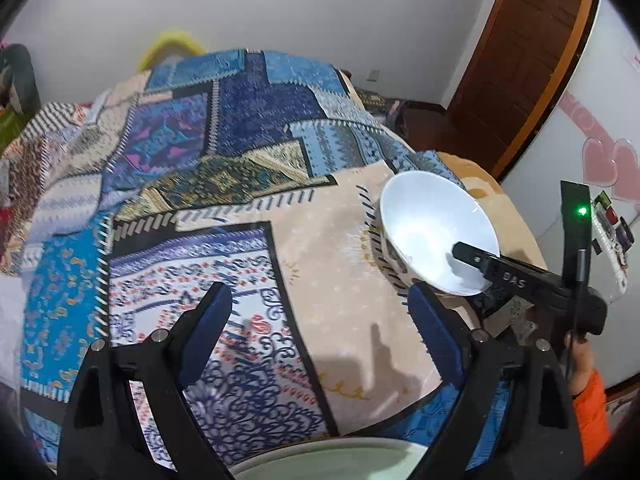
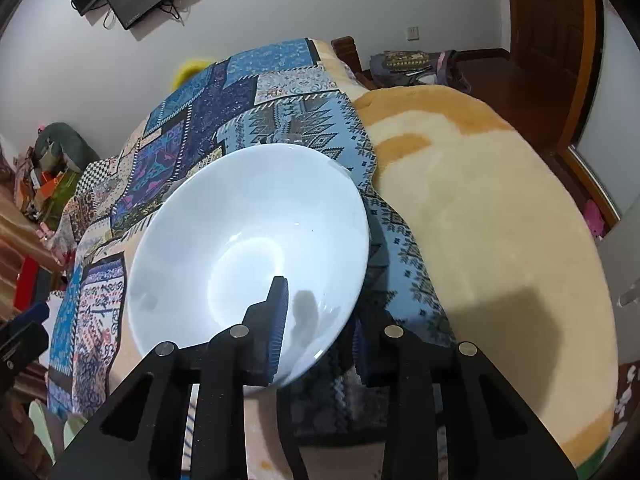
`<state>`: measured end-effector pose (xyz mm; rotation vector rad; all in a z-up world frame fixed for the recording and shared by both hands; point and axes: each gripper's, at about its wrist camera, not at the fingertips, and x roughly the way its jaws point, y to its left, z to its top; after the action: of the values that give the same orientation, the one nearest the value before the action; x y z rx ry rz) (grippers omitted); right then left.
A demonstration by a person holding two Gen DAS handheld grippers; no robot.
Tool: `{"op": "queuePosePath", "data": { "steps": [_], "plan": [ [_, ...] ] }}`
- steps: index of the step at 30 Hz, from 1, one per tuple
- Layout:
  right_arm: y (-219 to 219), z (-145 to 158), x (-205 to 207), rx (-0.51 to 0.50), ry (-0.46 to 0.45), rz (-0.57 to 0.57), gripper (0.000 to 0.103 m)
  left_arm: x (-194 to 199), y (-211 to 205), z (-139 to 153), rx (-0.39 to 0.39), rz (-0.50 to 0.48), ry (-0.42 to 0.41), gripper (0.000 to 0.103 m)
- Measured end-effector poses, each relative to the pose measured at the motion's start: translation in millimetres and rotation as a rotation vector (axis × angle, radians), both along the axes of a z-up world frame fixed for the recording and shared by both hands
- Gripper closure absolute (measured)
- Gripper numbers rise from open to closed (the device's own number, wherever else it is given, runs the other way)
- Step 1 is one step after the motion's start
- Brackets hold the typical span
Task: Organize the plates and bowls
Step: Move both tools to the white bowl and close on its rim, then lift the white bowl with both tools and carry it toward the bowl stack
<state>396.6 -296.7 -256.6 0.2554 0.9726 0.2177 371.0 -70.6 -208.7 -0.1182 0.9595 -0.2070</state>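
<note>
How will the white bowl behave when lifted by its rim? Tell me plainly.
The white bowl looks glazed and glossy, so probably slippery between the right gripper pads. Held at one edge, it may well tilt. It appears ceramic, likely fragile if dropped.

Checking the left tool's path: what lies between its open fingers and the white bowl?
Only patterned bedspread; in the left wrist view nothing stands between the left tool and the white bowl, whose rim the right tool grips.
</note>
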Motion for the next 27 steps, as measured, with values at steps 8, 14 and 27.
{"op": "queuePosePath", "data": {
  "steps": [8,14,27],
  "plan": [
    [9.0,3.6,-10.1,-0.037,-0.023,0.098,0.083,16.4,-15.4,-12.2,0.011,-0.038,0.043,0.027],
    [21.7,6.1,-25.5,-0.028,-0.011,0.215,0.083,24.1,-17.4,-30.6,-0.015,-0.055,0.124,0.046],
    [33.4,-0.9,-30.1,-0.012,0.024,0.238,0.080,23.0,-31.5,-58.1,0.006,-0.081,0.219,0.078]
  ]
}}
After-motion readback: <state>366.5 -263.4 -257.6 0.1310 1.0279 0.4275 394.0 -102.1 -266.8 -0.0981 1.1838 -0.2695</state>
